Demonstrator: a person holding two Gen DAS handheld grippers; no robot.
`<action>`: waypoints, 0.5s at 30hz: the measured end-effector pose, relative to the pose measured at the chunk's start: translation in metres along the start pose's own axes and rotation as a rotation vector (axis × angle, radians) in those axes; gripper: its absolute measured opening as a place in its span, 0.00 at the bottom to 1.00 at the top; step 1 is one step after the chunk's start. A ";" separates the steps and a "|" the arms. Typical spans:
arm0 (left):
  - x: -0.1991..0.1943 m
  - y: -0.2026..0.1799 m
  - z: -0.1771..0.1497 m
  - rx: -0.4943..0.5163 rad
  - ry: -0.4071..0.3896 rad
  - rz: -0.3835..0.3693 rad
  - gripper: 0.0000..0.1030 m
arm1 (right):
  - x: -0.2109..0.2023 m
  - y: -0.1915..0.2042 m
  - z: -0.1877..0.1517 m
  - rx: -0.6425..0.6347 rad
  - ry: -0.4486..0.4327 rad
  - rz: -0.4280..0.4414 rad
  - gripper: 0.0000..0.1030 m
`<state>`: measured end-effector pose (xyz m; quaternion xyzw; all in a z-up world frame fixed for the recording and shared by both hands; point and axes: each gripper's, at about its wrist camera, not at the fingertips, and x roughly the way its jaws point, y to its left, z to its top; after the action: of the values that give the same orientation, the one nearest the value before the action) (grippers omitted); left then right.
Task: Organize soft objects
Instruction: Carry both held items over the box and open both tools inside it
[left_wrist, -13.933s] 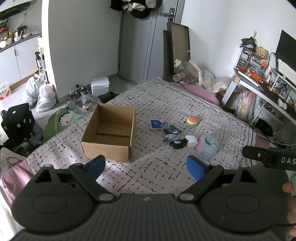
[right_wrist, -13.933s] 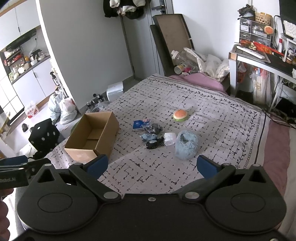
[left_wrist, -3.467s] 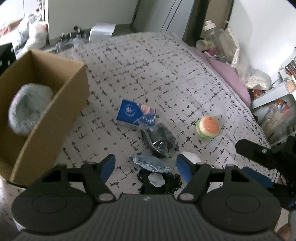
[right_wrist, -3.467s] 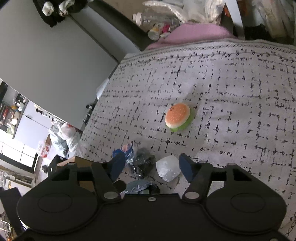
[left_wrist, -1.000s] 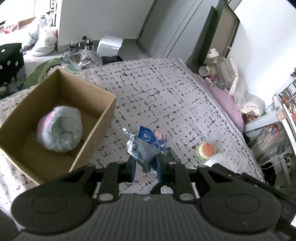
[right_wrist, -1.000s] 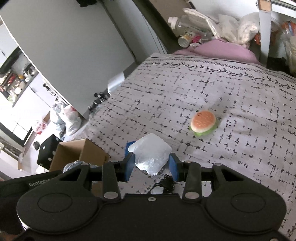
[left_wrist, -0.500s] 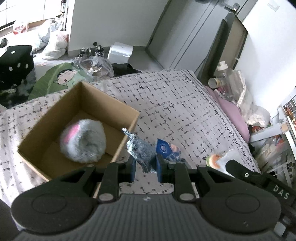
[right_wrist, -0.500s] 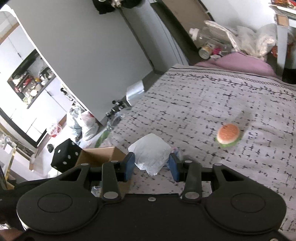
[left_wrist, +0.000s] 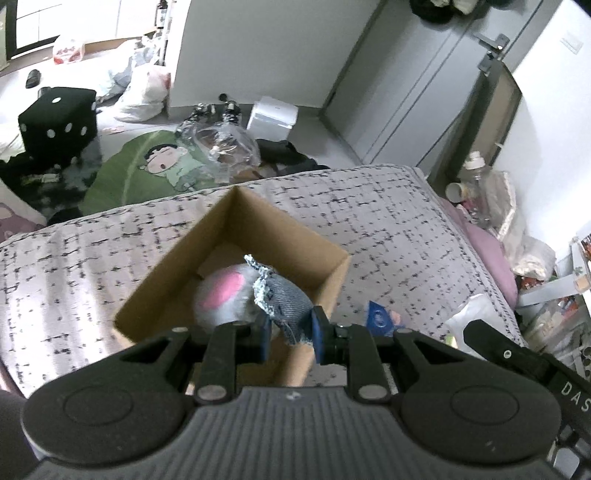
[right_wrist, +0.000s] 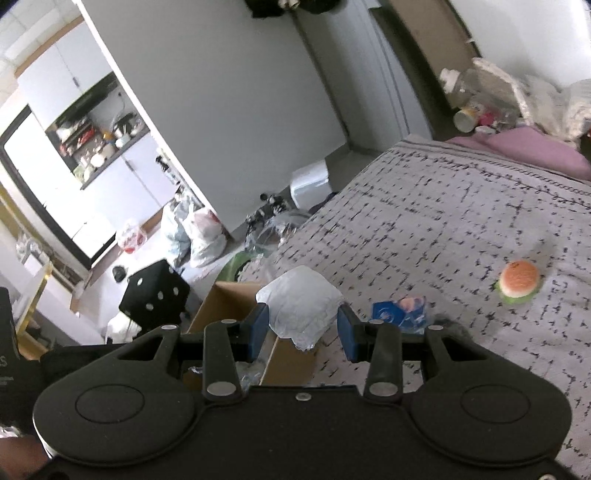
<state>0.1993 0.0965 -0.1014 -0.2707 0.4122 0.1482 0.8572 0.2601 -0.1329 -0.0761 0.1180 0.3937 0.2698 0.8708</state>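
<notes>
We hold two soft items above the bed (left_wrist: 388, 221). The left gripper (left_wrist: 288, 334) is clamped on a denim pouch (left_wrist: 284, 299), poised over the cardboard box (left_wrist: 155, 291) near the bed's foot edge, where a grey-and-pink plush (left_wrist: 221, 291) already lies. The right gripper (right_wrist: 301, 330) grips a white crinkled packet (right_wrist: 301, 306) near the box's right wall. A burger toy (right_wrist: 519, 282) and a blue packet (right_wrist: 399, 312) remain on the bedspread. In our judgement, releasing the white packet here risks it striking the rim and falling outside; the pouch may roll off the plush.
</notes>
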 end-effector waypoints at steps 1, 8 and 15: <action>0.000 0.005 0.000 -0.005 0.004 0.002 0.20 | 0.003 0.004 -0.001 -0.006 0.008 0.003 0.39; -0.001 0.033 0.003 -0.039 0.022 0.014 0.20 | 0.019 0.037 -0.014 -0.060 0.062 0.037 0.39; 0.004 0.055 0.004 -0.061 0.051 0.012 0.21 | 0.038 0.060 -0.030 -0.092 0.134 0.047 0.39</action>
<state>0.1784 0.1438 -0.1213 -0.2981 0.4309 0.1589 0.8368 0.2354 -0.0625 -0.0945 0.0686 0.4355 0.3152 0.8404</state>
